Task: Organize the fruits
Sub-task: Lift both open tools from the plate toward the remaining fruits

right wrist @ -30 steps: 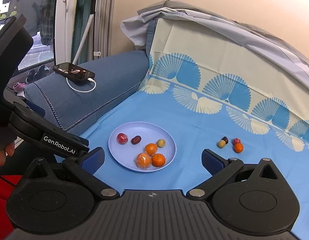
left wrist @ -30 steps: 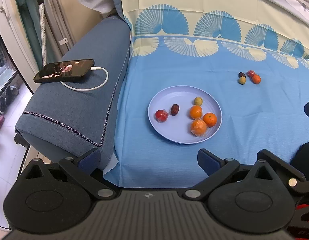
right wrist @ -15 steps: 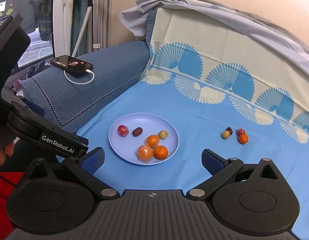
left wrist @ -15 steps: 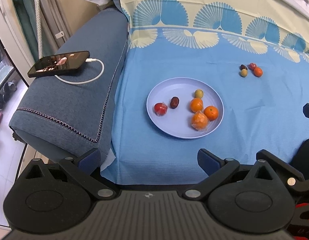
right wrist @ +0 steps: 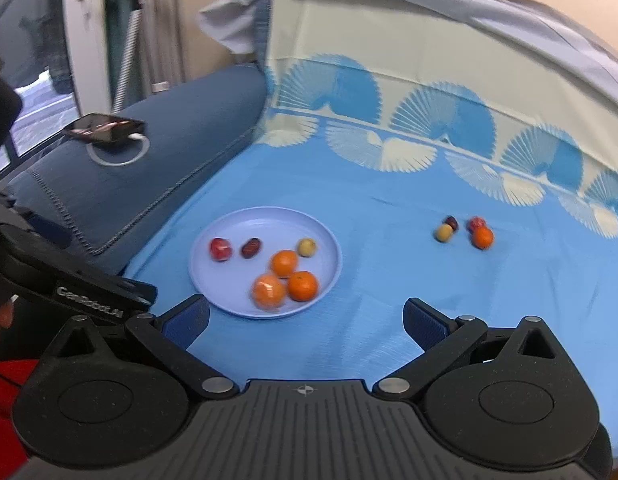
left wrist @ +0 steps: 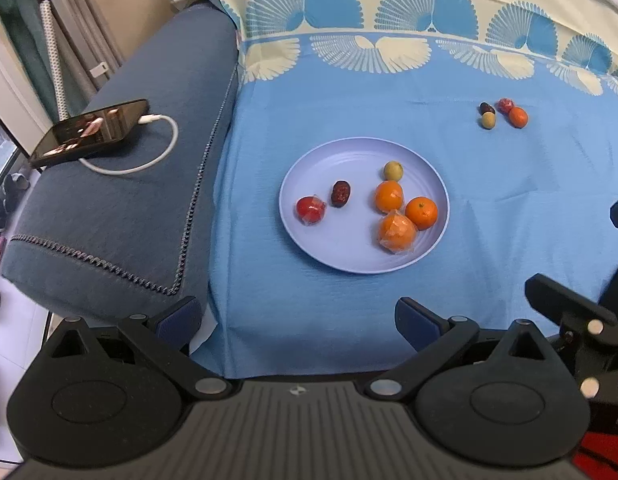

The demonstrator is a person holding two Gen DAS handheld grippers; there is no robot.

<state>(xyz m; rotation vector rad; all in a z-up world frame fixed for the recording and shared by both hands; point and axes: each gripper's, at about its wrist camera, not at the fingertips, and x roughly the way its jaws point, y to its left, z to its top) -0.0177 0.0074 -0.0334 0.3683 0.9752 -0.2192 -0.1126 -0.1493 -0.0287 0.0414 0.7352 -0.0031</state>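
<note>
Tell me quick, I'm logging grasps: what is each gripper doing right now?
Left gripper: jaws open, holding nothing, short of the plate.
Right gripper: jaws open, holding nothing, also short of the plate.

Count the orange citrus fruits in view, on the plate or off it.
4. Three sit on the plate: one near its middle, one toward the right rim, one plastic-wrapped in front. The fourth lies on the blue cloth beyond. None looks hidden.
</note>
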